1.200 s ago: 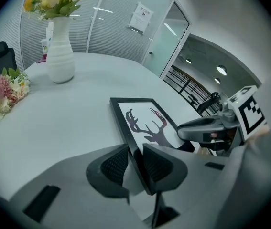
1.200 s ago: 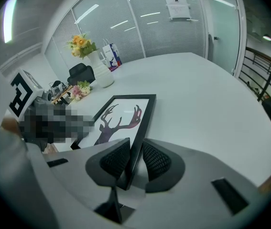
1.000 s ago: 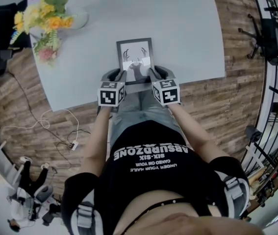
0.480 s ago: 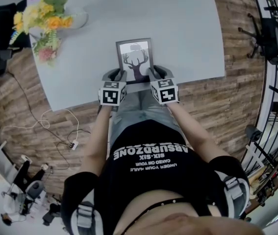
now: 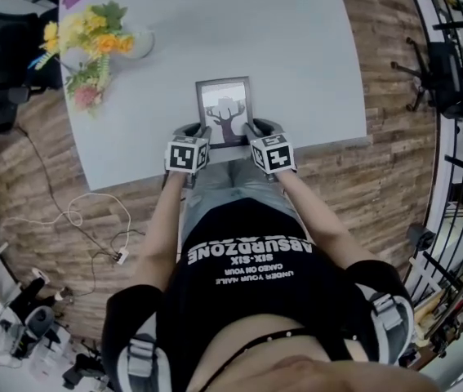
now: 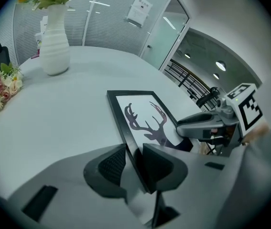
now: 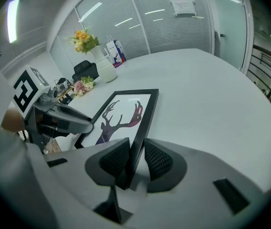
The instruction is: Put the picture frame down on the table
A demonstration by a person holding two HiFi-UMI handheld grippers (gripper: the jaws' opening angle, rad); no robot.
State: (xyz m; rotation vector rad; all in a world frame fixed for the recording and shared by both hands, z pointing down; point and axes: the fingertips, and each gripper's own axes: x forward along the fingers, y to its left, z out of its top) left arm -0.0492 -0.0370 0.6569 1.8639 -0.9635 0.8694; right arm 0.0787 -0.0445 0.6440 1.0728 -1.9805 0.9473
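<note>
Nearly down: the left tongs [image 6: 134, 162] and right tongs [image 7: 134, 157] each clamp a near corner of the picture frame [image 5: 224, 109], which sits low and close to flat at the near edge of the grey surface [image 5: 296, 47]. Lowering both sides evenly, then parting both pairs of jaws together, should keep it from slapping or sliding. It has a thin black rim and a white mat bearing a dark antlered deer silhouette.

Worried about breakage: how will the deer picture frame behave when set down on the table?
Probably stiff: the picture frame shows no sag though the left hand-held gripper and right hand-held gripper pinch only its edges. Reflective front: possibly glazed, fragile.
</note>
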